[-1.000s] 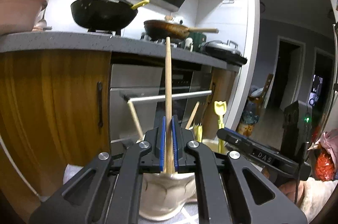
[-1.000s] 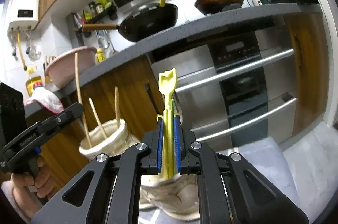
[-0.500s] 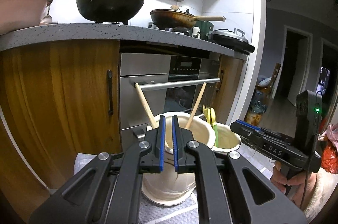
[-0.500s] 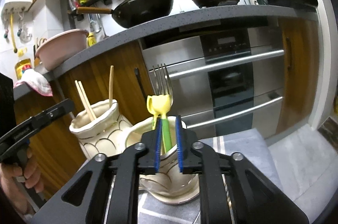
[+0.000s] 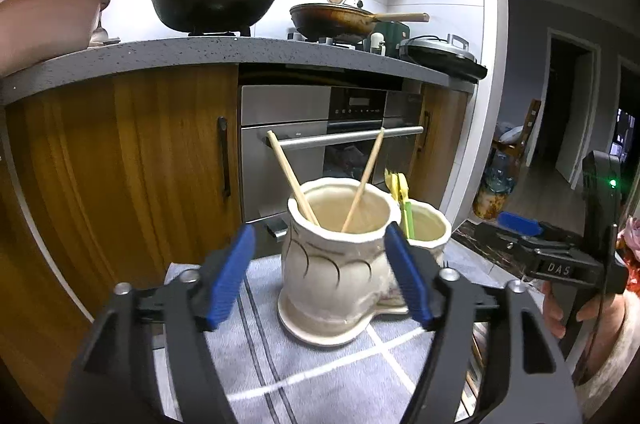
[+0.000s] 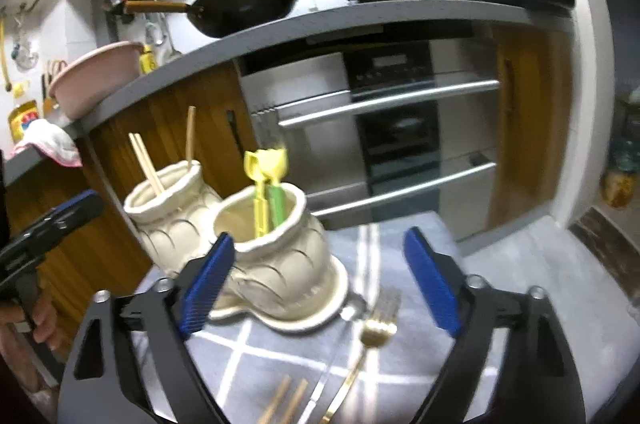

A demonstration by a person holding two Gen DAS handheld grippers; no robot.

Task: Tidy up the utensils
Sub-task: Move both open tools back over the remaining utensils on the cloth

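Observation:
Two joined cream ceramic holders stand on a grey striped cloth (image 5: 280, 364). The nearer holder (image 5: 340, 264) has wooden chopsticks (image 5: 292, 180) leaning in it. My left gripper (image 5: 318, 230) is just in front of it, its jaws opening, with nothing between the pads. The other holder (image 6: 280, 264) has a yellow fork (image 6: 266, 164) and a green-handled utensil (image 6: 276, 200) in it. My right gripper (image 6: 318, 235) is right by it, its jaws opening wide and holding nothing. A gold fork (image 6: 376, 328) and two chopsticks (image 6: 284, 400) lie on the cloth below it.
Behind the holders are a steel oven (image 5: 320, 128) and wooden cupboards (image 5: 120, 164) under a grey counter (image 5: 240, 48). The counter holds a black wok (image 5: 212, 0), a brown pan (image 5: 336, 20) and a pink basin (image 5: 44, 12). A person's hand (image 5: 560, 308) holds the right gripper.
The left gripper let go of a chopstick, which now stands in its holder, and opened. The right gripper released the yellow fork into its holder and opened. Both drew back a little.

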